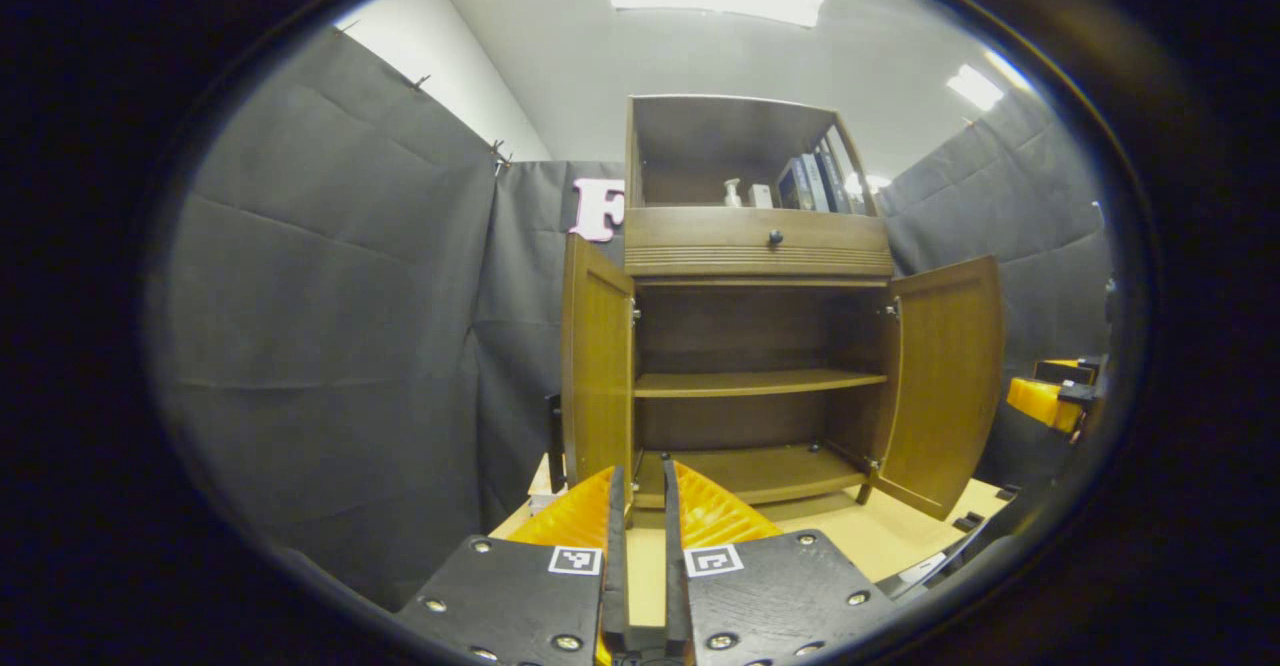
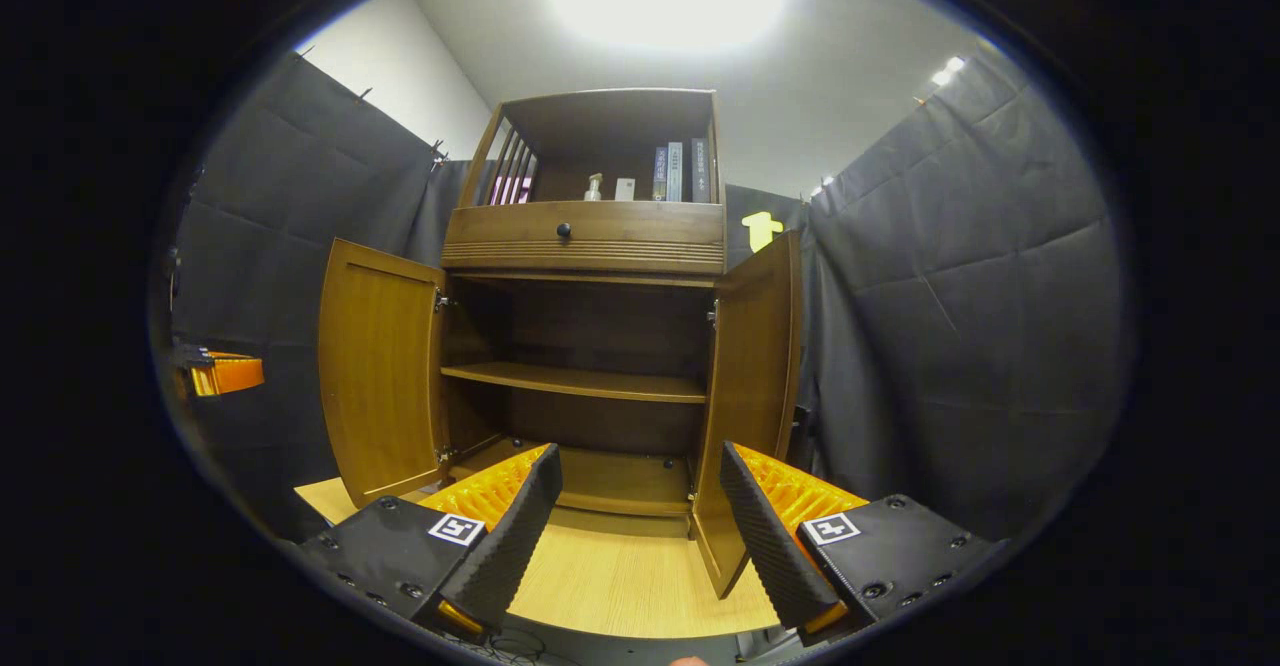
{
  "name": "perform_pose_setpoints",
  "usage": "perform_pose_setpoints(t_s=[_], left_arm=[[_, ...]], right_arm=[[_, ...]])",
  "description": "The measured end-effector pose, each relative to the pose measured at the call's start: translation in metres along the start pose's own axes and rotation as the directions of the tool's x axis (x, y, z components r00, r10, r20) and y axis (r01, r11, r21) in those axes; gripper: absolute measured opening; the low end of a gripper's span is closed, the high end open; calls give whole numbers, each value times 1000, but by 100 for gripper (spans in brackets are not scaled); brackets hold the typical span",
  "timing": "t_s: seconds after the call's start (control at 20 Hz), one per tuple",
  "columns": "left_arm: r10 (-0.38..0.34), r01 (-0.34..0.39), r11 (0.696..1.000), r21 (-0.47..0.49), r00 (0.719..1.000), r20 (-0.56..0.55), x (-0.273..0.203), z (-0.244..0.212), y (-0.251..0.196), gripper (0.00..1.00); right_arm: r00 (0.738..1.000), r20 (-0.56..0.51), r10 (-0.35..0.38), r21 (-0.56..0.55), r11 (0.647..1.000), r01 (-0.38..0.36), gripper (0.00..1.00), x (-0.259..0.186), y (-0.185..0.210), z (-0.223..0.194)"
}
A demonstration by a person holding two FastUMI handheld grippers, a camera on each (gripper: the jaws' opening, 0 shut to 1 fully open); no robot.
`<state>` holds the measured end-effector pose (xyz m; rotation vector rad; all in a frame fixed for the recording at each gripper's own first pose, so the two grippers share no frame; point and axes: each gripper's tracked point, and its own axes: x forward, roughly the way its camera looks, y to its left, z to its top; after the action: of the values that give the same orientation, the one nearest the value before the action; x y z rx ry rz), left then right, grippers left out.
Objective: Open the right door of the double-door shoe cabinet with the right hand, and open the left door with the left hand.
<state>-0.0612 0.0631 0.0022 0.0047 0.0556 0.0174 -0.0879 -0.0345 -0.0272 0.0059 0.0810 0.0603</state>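
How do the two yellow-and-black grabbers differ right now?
The left gripper has its fingers nearly together, with only a narrow slit between them; the right gripper has its fingers spread wide. The left gripper faces the left door; the right gripper sits by the right door. Both hold nothing.

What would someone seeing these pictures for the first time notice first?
The wooden shoe cabinet in the middle, with its left door and right door both swung wide, baring empty lower shelves. Above the drawer, an open top shelf holds a few books and a small bottle. Low in the foreground, the right gripper has its orange-and-black fingers spread apart, while the left gripper has its fingers nearly together, holding nothing.
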Motion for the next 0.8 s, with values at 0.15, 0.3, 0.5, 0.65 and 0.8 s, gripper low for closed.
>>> perform_pose_setpoints(t_s=[0.15,0.3,0.5,0.65,0.8], left_arm=[[11,-11,1000,9,1000,3,-9,-1,-4,17],[21,-21,1000,-14,1000,15,-11,6,-3,17],[40,-40,998,-43,999,12,-10,7,2,17],[37,-37,998,-54,999,10,-12,5,7,30],[25,-24,999,-49,1000,18,-8,7,5,51]], right_arm=[[1000,-1,-4,15,1000,4,97,-7,-3,1],[1000,-2,-7,22,1000,7,97,-9,-5,3],[1000,2,-10,15,1000,10,100,-10,-6,5],[1000,2,-10,10,1000,10,100,-9,-4,7],[1000,4,-10,7,1000,10,97,-8,-3,9]])
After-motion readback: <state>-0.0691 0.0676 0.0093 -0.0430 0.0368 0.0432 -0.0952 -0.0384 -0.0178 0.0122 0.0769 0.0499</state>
